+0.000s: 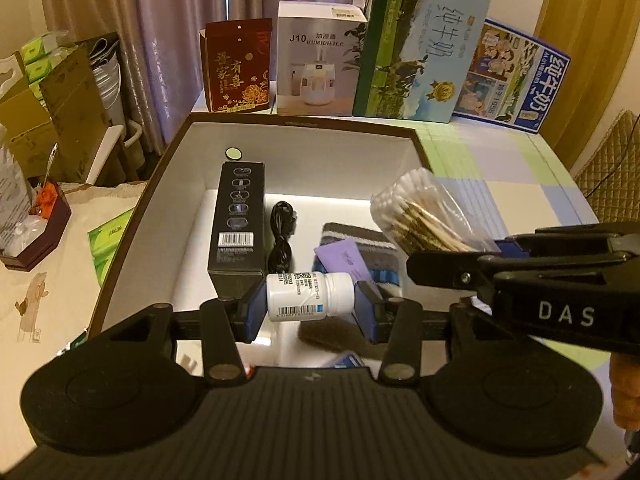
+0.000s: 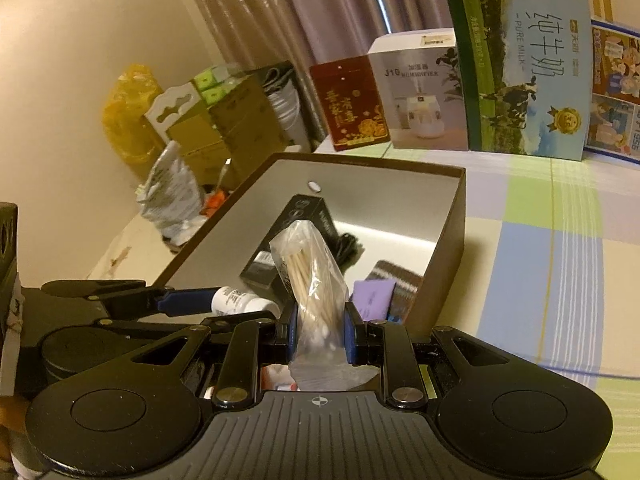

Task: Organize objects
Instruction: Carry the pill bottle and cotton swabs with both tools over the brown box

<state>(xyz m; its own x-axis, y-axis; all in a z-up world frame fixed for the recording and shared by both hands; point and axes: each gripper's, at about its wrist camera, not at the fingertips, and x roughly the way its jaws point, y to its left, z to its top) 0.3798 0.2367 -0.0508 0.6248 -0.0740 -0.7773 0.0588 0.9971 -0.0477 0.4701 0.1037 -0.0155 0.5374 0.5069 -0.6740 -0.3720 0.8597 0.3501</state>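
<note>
In your left wrist view, your left tongs (image 1: 310, 304) are clamped on a small white pill bottle (image 1: 310, 296), lying sideways between the two blue pads, one pad on its base and the other on its cap. You hold it over the near end of an open storage box (image 1: 422, 148) with dark outer walls and a pale inside. Down in the box a tall black carton (image 1: 238, 216) lies along the left wall, a coiled black cable (image 1: 282, 236) is just beside it, and a striped cloth (image 1: 362, 240) with a purple card (image 1: 346, 258) on top sits to the right. Your right tongs (image 1: 486, 250) come in from the right edge, gripping a clear bag of cotton swabs (image 1: 422, 216) above the box's right side. Behind the box stand a red gift box (image 1: 238, 66), a humidifier carton (image 1: 318, 60) and two milk cartons.

In your right wrist view, your right tongs (image 2: 318, 338) are closed narrowly on the bag of cotton swabs (image 2: 308, 268), which stands upright between the pads with its top pointing away from you, over the near end of the storage box (image 2: 452, 236). Your left tongs (image 2: 224, 308) reach in from the left with the pill bottle (image 2: 240, 300) pinched between them, just beside the bag. The checked tabletop (image 2: 560, 240) spreads out to the right of the box.
</note>
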